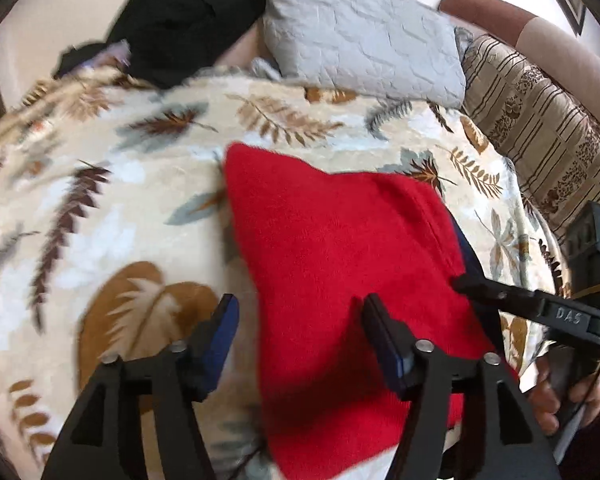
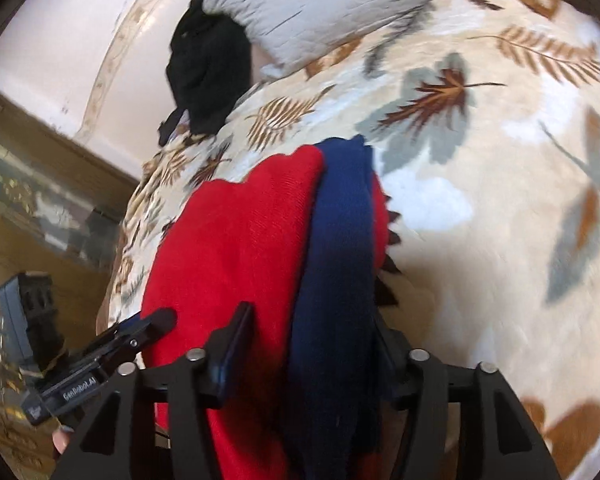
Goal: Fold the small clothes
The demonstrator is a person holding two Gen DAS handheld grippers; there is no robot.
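The red garment (image 1: 340, 280) with its navy band (image 2: 336, 264) lies on the leaf-print blanket (image 1: 112, 184) of the bed, filling the lower middle of both views, and it looks already doubled over once. The left tool (image 1: 300, 344) hangs over the garment's near left edge with its fingers spread wide, one blue pad (image 1: 224, 328) over the blanket and the other over red cloth, gripping nothing; that stance suits reaching for the edge or smoothing it. The right tool (image 2: 312, 360) straddles the navy band at the lower middle of its own view. Its left finger (image 2: 236, 344) shows clear of the cloth, but the other is buried behind the fabric, so I cannot tell whether it is pinching the band or merely set around it. Coming in from the two sides probably lets each tool take one end of the same edge for the next fold. At the upper left of both frames a black garment (image 1: 188, 16) is heaped against a grey quilted pillow (image 1: 360, 36), well apart, likely waiting its turn.
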